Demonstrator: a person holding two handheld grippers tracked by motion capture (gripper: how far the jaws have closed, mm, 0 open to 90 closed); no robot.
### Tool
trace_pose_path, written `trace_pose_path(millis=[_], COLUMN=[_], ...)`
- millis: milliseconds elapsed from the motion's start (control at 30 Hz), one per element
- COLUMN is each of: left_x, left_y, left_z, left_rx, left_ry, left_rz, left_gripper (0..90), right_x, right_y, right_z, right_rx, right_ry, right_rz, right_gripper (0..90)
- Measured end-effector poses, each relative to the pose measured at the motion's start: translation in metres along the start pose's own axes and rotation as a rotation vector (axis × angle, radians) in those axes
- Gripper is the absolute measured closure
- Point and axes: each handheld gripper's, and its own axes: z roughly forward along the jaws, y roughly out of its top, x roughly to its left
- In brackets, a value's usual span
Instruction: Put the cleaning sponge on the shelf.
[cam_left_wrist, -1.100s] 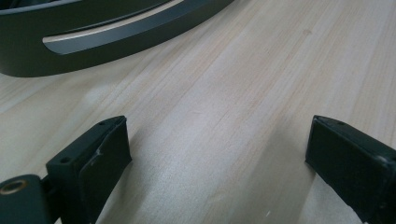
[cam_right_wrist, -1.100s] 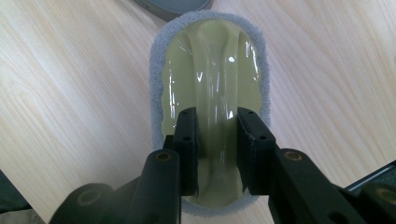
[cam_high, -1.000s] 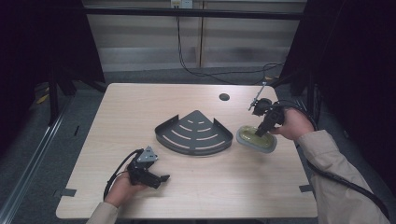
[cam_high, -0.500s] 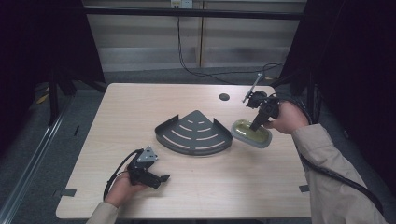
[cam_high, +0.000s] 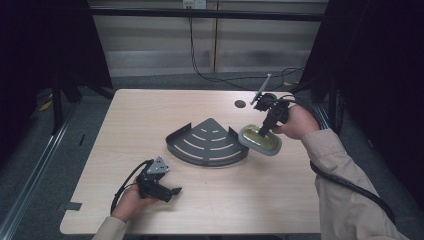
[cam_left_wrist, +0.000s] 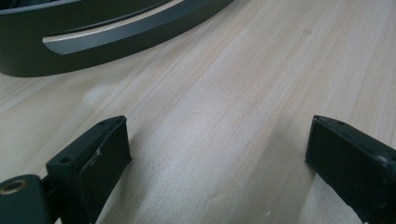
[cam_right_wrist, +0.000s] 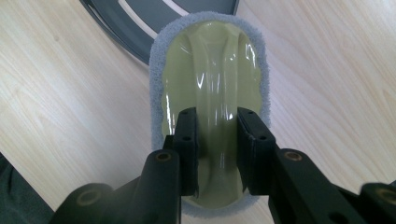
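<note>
Sponge-backed scrubber (cam_high: 260, 139), that is the thing in hand: an oval pad of grey foam under a glossy yellow-green plastic shell with a raised ridge down its middle. The right gripper (cam_high: 266, 126) has its jaws clamped on that ridge, as the right gripper view makes plain, one black pad on either flank of it. The scrubber (cam_right_wrist: 210, 84) hangs tilted at the right-hand edge of the dark fan-shaped shelf (cam_high: 208, 144), its near end lifted, its far end over or just touching the shelf's corner; I cannot tell which.

It looks light, an easy one-handed carry. The shell seems stiff and shiny, so probably slick under rubber pads, while the foam skirt around it would squash and give no firm purchase. The ridge is the sensible place to hold, and low on its flanks rather than on the rounded top, where the pads could slide off. A grip near one end, as now, lets the far end droop, so a hold nearer the middle would carry it flatter.

The left gripper (cam_high: 161, 186) rests on the table (cam_high: 310, 200) near the front edge, jaws apart and holding nothing, pointing towards the shelf (cam_left_wrist: 93, 32).
</note>
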Motion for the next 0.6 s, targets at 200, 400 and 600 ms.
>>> trace_pose_path(millis=[200,400,600], left_x=[0.0,0.0,0.0], left_y=[0.0,0.0,0.0], left_z=[0.0,0.0,0.0], left_rx=[0.002,0.002,0.002], left_ry=[-0.001,-0.002,-0.003], left_rz=[0.001,0.002,0.003], left_gripper=[5.8,5.6,5.5], right_x=[0.007,0.011,0.014], right_y=[0.016,0.028,0.036], right_z=[0.004,0.006,0.008], right_rx=[0.012,0.017,0.014], right_ry=[0.0,0.01,0.013], right_rz=[0.019,0.033,0.062], right_gripper=[71.7,71.6,71.6])
